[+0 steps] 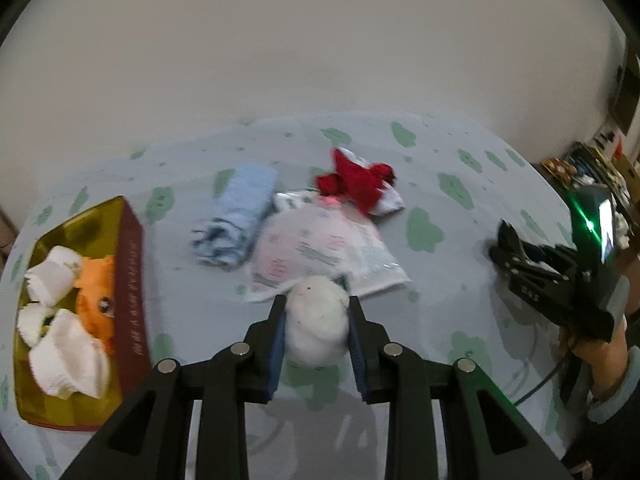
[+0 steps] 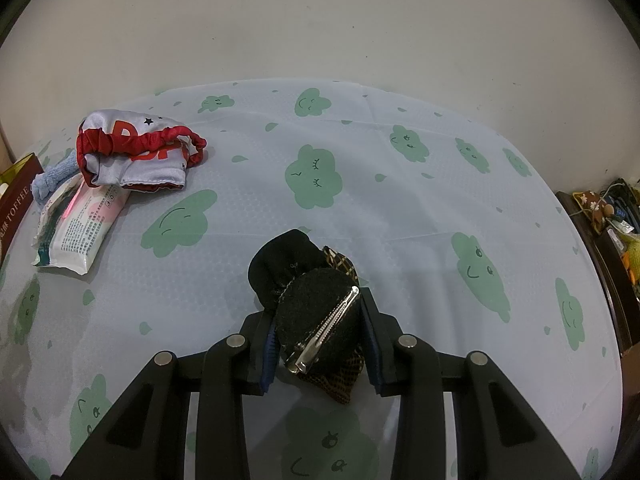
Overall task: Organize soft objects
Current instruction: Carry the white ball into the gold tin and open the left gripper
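Note:
My left gripper (image 1: 317,304) is shut on a white fluffy ball (image 1: 318,320) and holds it above the cloud-print tablecloth. At the far left lies a gold and maroon box (image 1: 128,280) with white socks (image 1: 64,344) and an orange plush toy (image 1: 96,288) in it. A blue cloth (image 1: 236,216), a white wipes packet (image 1: 324,248) and a red and white pouch (image 1: 360,184) lie beyond the ball. My right gripper (image 2: 320,312) is shut on a black hair bow with a metal clip (image 2: 316,316). In the right wrist view the pouch (image 2: 136,152) and packet (image 2: 84,216) lie far left.
The right gripper body (image 1: 560,276) and a hand in a sleeve (image 1: 604,364) show at the right edge of the left wrist view. A dark shelf with clutter (image 2: 608,224) stands past the table's right edge. A plain wall rises behind the round table (image 2: 360,184).

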`<state>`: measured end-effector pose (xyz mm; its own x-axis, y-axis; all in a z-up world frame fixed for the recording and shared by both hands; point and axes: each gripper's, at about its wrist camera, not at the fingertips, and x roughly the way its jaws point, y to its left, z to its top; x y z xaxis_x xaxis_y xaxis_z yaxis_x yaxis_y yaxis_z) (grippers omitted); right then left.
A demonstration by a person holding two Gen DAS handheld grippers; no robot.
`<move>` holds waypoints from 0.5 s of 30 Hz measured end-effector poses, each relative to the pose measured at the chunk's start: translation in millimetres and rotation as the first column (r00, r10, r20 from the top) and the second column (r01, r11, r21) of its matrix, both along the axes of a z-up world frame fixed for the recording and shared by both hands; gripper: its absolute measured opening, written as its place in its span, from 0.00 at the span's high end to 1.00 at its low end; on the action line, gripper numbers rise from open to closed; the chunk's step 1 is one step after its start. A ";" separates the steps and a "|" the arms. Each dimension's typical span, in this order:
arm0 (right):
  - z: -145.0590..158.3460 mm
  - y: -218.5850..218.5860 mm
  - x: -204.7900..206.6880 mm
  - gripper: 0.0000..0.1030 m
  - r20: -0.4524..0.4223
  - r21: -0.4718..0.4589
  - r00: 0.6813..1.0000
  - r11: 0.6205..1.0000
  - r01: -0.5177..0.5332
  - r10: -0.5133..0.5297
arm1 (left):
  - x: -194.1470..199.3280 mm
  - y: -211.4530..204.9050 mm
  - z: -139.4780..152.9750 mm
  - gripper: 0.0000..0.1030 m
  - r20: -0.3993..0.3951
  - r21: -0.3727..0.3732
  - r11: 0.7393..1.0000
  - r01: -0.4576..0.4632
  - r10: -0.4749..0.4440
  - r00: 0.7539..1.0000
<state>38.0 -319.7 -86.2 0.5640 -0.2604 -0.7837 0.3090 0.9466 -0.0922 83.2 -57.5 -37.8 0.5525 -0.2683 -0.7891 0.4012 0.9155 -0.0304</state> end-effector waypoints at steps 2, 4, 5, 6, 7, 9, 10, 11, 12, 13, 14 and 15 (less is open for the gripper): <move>0.1 -0.2 -0.1 0.67 0.000 0.001 1.000 1.000 0.000 0.000 | 3.8 9.8 2.9 0.73 0.005 0.002 1.000 -0.026 0.026 1.000; 0.0 -0.1 -0.1 0.67 0.000 0.002 1.000 1.000 0.000 0.000 | 10.0 24.6 6.1 0.73 0.008 -0.002 0.998 -0.067 0.067 0.998; 0.0 0.1 -0.1 0.67 0.000 0.002 1.000 1.000 0.000 0.000 | 10.8 29.1 6.8 0.73 0.010 -0.003 0.997 -0.080 0.080 0.997; 0.0 0.1 -0.1 0.67 0.000 0.001 1.000 1.000 0.000 0.000 | 13.9 38.1 8.8 0.73 0.014 -0.004 0.995 -0.102 0.102 0.995; 0.0 0.1 0.0 0.67 0.000 0.001 1.000 1.000 0.000 0.000 | 15.1 42.6 9.6 0.73 0.018 -0.002 0.993 -0.115 0.115 0.993; 0.0 -0.1 -0.1 0.67 0.000 0.002 1.000 1.000 0.000 0.000 | 19.1 57.5 13.4 0.73 0.032 0.003 0.988 -0.154 0.154 0.988; 0.0 -0.1 0.0 0.67 0.000 0.002 1.000 1.000 0.000 0.000 | 21.1 63.7 15.0 0.73 0.037 0.004 0.985 -0.170 0.170 0.985; 0.0 -0.2 0.0 0.67 0.000 0.002 1.000 1.000 0.000 0.000 | 23.4 71.3 17.3 0.73 0.041 0.003 0.982 -0.190 0.189 0.981; 0.0 -0.2 0.0 0.67 0.000 0.001 1.000 1.000 0.000 0.000 | 25.9 79.8 19.8 0.73 0.044 0.002 0.978 -0.210 0.209 0.977; 0.0 -0.3 0.0 0.67 0.000 0.002 1.000 1.000 0.000 0.000 | 29.2 90.4 23.0 0.73 0.049 -0.001 0.972 -0.236 0.236 0.971; 0.0 -0.4 0.0 0.67 0.000 0.002 1.000 1.000 0.000 0.000 | 31.1 96.3 24.7 0.73 0.051 -0.002 0.968 -0.249 0.249 0.967; -0.1 -0.3 0.1 0.67 0.000 0.002 1.000 1.000 0.000 0.000 | 33.9 105.2 27.4 0.73 0.056 -0.001 0.962 -0.273 0.273 0.960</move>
